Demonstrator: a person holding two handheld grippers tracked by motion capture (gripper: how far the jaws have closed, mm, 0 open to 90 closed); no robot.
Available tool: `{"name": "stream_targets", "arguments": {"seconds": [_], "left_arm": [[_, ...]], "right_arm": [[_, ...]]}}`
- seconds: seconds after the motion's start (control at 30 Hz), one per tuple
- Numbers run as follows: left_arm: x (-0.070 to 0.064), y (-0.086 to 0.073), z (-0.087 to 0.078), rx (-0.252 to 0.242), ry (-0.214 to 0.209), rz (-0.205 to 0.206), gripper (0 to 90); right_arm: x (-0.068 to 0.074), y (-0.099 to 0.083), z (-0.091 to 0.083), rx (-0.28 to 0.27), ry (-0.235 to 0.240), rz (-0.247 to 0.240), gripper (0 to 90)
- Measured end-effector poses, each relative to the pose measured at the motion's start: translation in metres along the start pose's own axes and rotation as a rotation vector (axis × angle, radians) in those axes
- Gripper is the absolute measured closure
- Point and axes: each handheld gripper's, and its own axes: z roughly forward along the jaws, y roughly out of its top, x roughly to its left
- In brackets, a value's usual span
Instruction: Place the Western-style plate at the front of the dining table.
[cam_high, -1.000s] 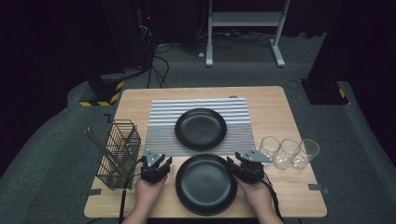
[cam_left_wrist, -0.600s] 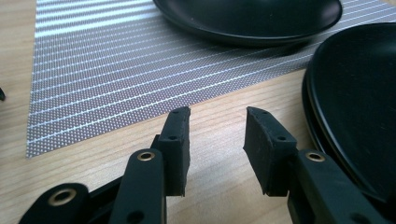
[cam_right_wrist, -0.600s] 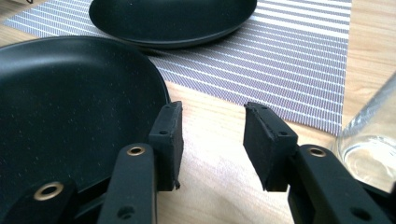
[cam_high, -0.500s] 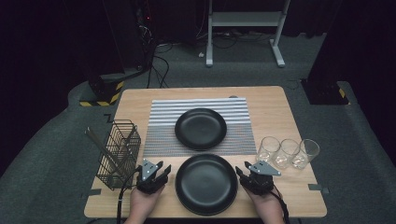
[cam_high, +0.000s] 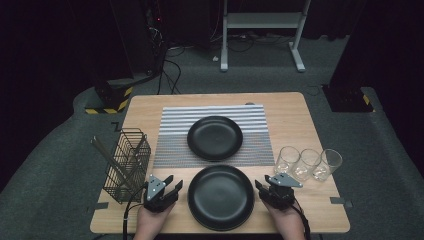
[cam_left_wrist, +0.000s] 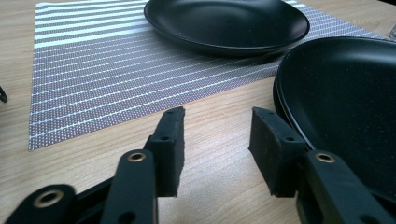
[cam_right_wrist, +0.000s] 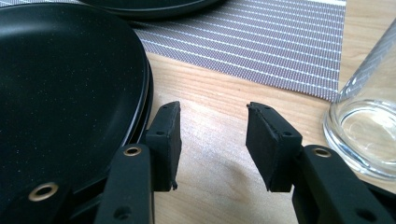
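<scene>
Round black near plate (cam_high: 220, 197) flanked by left gripper (cam_high: 170, 189) and right gripper (cam_high: 263, 189), both released, drawn back from earlier position, ungrasped.

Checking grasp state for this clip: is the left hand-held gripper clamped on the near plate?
No, the left hand-held gripper is open over bare wood beside the near plate.

A dark lab or recording studio: black curtains, grey carpet, loose floor cables (cam_high: 170, 70), a metal stand (cam_high: 260, 30), one wooden tabletop (cam_high: 300, 120).
</scene>
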Motion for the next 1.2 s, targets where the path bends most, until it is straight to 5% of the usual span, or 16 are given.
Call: {"name": "stream_targets", "arguments": {"seconds": [0.13, 0.27, 0.87, 1.2], "left_arm": [[-0.002, 0.001, 0.001, 0.002, -0.015, -0.031, 54.1], [-0.005, 0.001, 0.003, 0.003, -0.004, -0.001, 54.0], [-0.007, 0.003, 0.007, 0.008, -0.012, -0.005, 54.2], [-0.011, 0.017, 0.002, 0.005, -0.039, 0.002, 56.0]], "right_arm": [[-0.001, -0.001, 0.001, 0.011, -0.002, 0.003, 54.2], [-0.002, -0.003, 0.003, 0.030, -0.012, 0.006, 53.8], [-0.002, -0.005, 0.003, 0.030, -0.014, 0.008, 54.3], [-0.001, -0.004, 0.003, 0.031, -0.006, -0.004, 55.9]]}}
